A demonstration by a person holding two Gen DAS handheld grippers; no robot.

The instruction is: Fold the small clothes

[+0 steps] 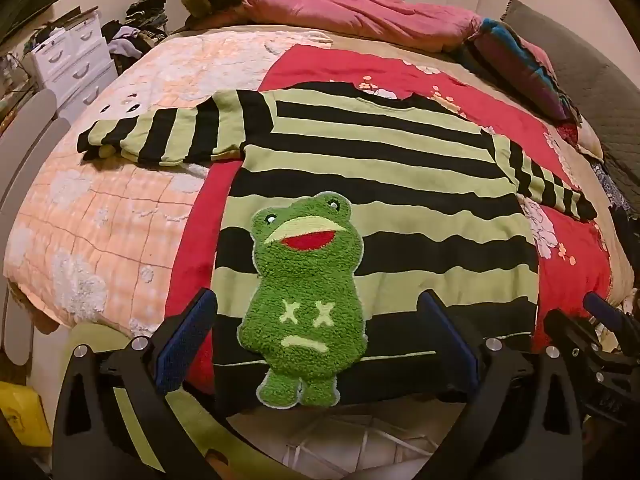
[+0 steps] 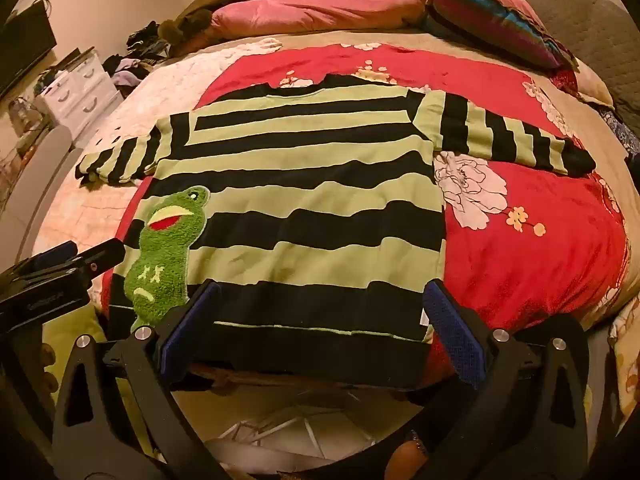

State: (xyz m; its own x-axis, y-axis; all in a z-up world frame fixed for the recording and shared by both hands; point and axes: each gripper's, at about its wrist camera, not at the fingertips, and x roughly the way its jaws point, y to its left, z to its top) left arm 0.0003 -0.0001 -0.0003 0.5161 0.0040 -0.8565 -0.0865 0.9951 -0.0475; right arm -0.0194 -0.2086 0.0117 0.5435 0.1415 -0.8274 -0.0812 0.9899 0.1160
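A green-and-black striped sweater (image 1: 384, 160) lies flat, front up and sleeves spread wide, on a red flowered blanket (image 2: 532, 248) covering a bed (image 1: 100, 216), its hem at the near edge. A fuzzy green frog patch (image 1: 306, 292) sits on its lower front. The left gripper (image 1: 316, 340) hovers over the hem with its jaws spread wide, holding nothing; the right gripper (image 2: 320, 328) hangs alongside over the hem's other end, equally spread and empty. Pink pillows (image 1: 360, 16) line the far side, a white dresser (image 1: 72, 60) stands beyond.
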